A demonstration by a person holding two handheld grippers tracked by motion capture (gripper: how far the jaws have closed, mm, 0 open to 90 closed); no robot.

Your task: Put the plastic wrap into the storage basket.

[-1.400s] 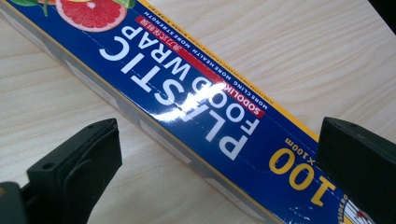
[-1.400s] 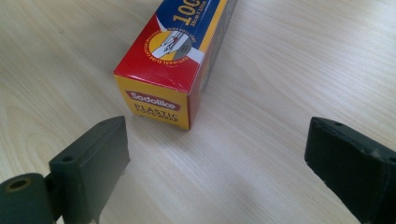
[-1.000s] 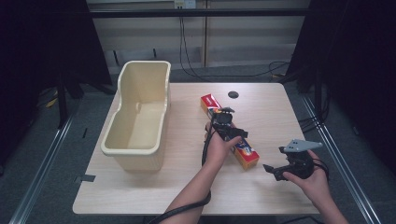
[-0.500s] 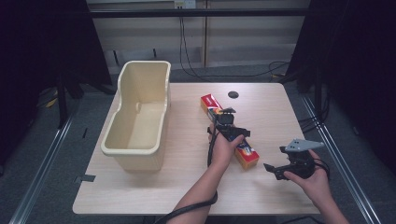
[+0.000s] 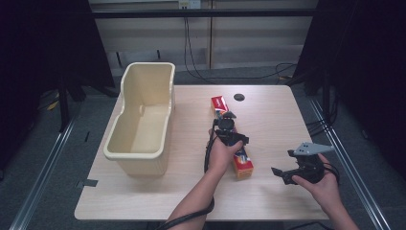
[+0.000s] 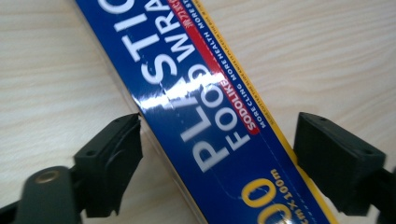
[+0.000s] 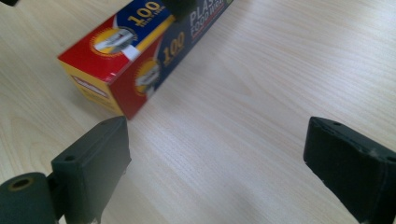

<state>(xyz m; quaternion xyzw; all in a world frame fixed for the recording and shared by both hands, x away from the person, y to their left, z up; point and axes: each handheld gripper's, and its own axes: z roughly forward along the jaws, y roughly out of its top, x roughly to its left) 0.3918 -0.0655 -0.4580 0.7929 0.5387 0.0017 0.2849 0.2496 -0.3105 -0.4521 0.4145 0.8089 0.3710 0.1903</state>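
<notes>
Since the earlier frame, the left gripper (image 5: 230,125) has slid along the plastic food wrap box (image 5: 233,138), jaws apart astride it, gripping nothing; light wooden table (image 5: 268,120), dark surroundings; cream tub (image 5: 143,117) at left; right gripper (image 5: 294,170) wide open, empty; box's middle hidden by hand.

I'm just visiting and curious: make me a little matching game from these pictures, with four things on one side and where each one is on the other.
Things:
1. cream plastic tub
2. long blue and red plastic food wrap box
3. left gripper
4. right gripper

Places:
A. lying flat near the table's middle
B. open, off the box at the table's right side
C. standing on the table's left part
D. over the box, a jaw on each side

Pairs: 1-C, 2-A, 3-D, 4-B
</notes>
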